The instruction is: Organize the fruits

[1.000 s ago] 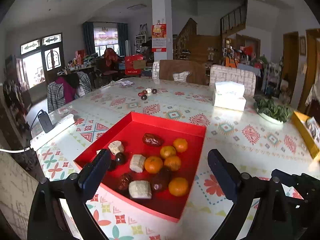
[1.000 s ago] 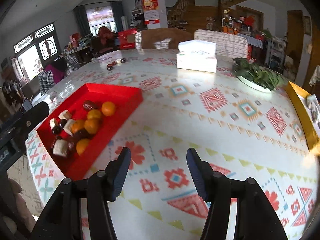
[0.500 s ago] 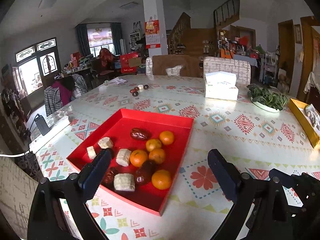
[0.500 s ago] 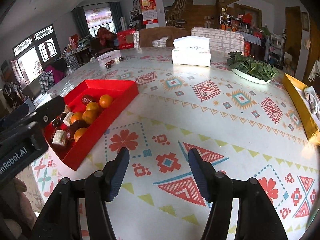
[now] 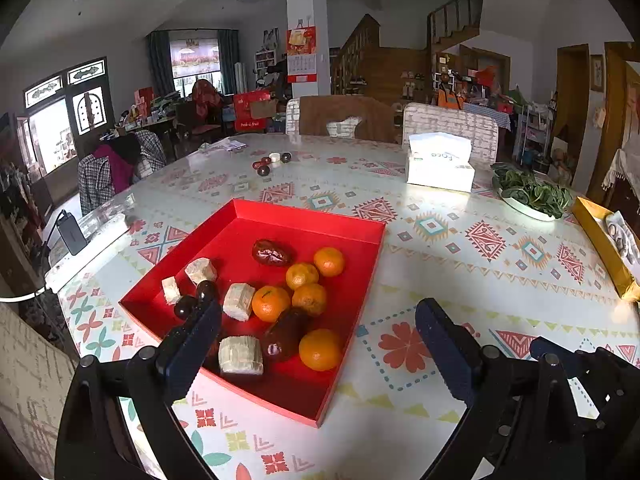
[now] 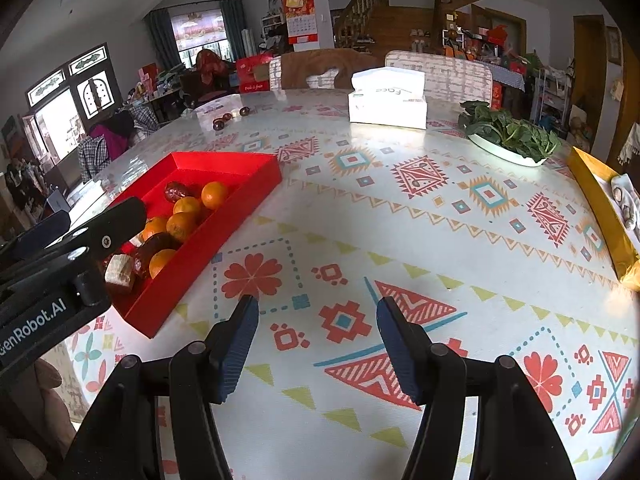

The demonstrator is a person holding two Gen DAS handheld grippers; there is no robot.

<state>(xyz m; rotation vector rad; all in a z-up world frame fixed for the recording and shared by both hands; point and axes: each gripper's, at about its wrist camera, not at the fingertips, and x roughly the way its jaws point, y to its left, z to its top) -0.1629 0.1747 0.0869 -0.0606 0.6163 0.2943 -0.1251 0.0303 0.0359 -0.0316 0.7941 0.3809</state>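
My left gripper (image 5: 318,344) and right gripper (image 6: 318,344) have matt black plastic arms and dark blue ribbed pads (image 6: 240,340). The patterned tabletop covering (image 5: 460,264) is smooth and glossy, reflecting window light. The red rectangular tray (image 5: 304,220) looks like matt card. The small oranges (image 5: 320,349) have dimpled, slightly shiny peel. The pale cut chunks (image 5: 240,355) look fibrous and rough. The white tissue pack (image 6: 387,98) is soft glossy film.
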